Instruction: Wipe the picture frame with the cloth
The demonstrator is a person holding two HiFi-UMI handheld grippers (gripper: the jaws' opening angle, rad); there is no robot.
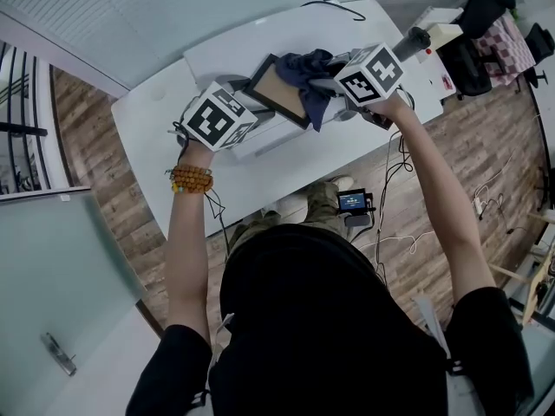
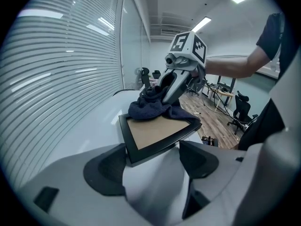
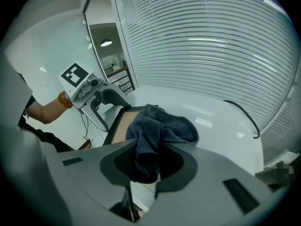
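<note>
A black picture frame [image 1: 279, 92] with a tan panel is tilted over the white table [image 1: 286, 167]. My left gripper [image 1: 258, 107] is shut on its near corner; in the left gripper view the frame [image 2: 157, 132] sits wedged between the two pads [image 2: 109, 171]. A dark blue cloth [image 1: 310, 74] lies bunched on the frame's far end. My right gripper [image 1: 336, 89] is shut on the cloth, whose fold [image 3: 149, 145] hangs between the jaws in the right gripper view. The left gripper view shows the right gripper [image 2: 171, 91] pressing the cloth [image 2: 153, 106] onto the frame.
A black cable [image 1: 334, 5] lies at the table's far edge. Office chairs [image 1: 475, 50] stand to the right on the wooden floor. A small screen device [image 1: 354, 201] sits by the person's feet. A glass wall with blinds [image 3: 221, 55] runs behind the table.
</note>
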